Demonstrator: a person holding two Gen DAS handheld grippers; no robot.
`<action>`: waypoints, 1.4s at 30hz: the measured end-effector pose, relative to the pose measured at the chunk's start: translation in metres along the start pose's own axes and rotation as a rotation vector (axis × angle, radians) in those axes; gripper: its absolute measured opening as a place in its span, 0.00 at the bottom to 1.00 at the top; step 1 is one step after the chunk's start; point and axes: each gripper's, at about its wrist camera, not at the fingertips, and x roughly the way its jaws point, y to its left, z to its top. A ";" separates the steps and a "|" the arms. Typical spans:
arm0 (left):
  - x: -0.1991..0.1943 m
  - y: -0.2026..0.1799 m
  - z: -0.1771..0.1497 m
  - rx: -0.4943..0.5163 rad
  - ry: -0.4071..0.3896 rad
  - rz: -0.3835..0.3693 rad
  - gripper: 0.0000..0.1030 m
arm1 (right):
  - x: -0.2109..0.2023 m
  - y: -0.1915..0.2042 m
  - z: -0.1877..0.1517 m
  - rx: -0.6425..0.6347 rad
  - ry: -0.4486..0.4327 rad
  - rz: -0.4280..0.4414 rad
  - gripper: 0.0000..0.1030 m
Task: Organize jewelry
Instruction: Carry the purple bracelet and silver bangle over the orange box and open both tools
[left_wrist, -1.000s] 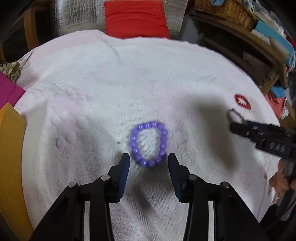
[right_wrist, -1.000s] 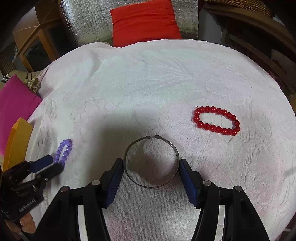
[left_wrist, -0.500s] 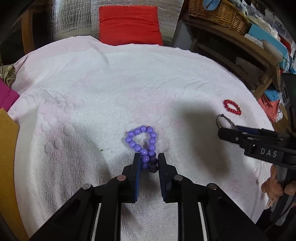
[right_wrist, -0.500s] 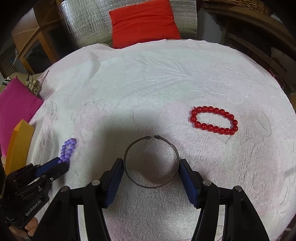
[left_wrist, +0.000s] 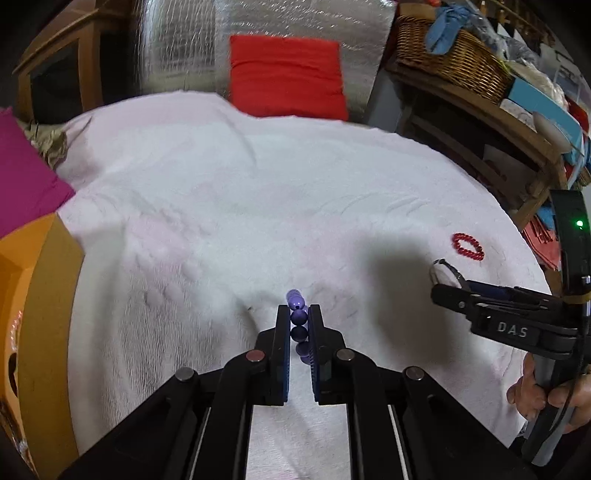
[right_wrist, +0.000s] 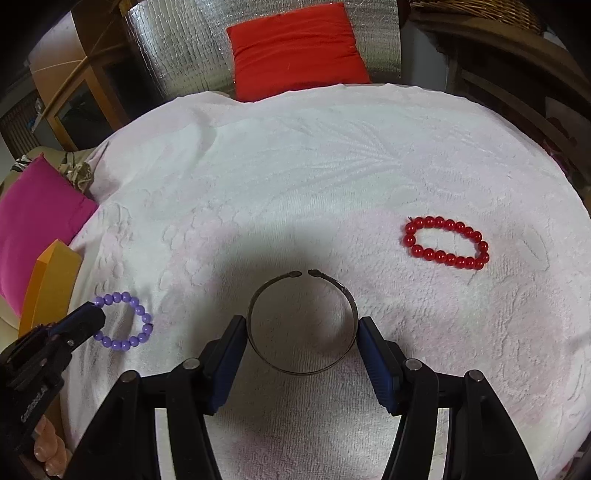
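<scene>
My left gripper (left_wrist: 298, 314) is shut on the purple bead bracelet (left_wrist: 297, 317) and holds it edge-on, lifted above the white towel (left_wrist: 258, 184). In the right wrist view the purple bracelet (right_wrist: 123, 321) hangs as a ring from the left gripper (right_wrist: 88, 317). My right gripper (right_wrist: 301, 325) holds the thin silver bangle (right_wrist: 301, 321) between its blue pads (right_wrist: 369, 347), which touch the bangle's sides. A red bead bracelet (right_wrist: 447, 243) lies on the towel to the right; it also shows in the left wrist view (left_wrist: 468, 247).
An orange box (left_wrist: 33, 314) stands at the towel's left edge, next to a magenta cushion (right_wrist: 33, 214). A red cushion (right_wrist: 295, 48) leans on a silver backing beyond the towel. A wooden shelf with a wicker basket (left_wrist: 450, 62) stands at the right.
My left gripper closed on the purple bracelet and lifted it off the towel, turning it upright. The right gripper stayed around the silver bangle.
</scene>
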 end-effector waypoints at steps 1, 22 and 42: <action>0.001 0.002 0.000 -0.005 0.001 -0.001 0.09 | 0.000 0.000 0.000 0.000 0.001 0.000 0.62; -0.078 0.001 0.002 -0.042 -0.179 0.042 0.09 | -0.027 0.021 0.000 -0.005 -0.085 0.089 0.62; -0.164 0.065 -0.031 -0.200 -0.330 0.252 0.09 | -0.046 0.107 -0.019 -0.079 -0.148 0.207 0.62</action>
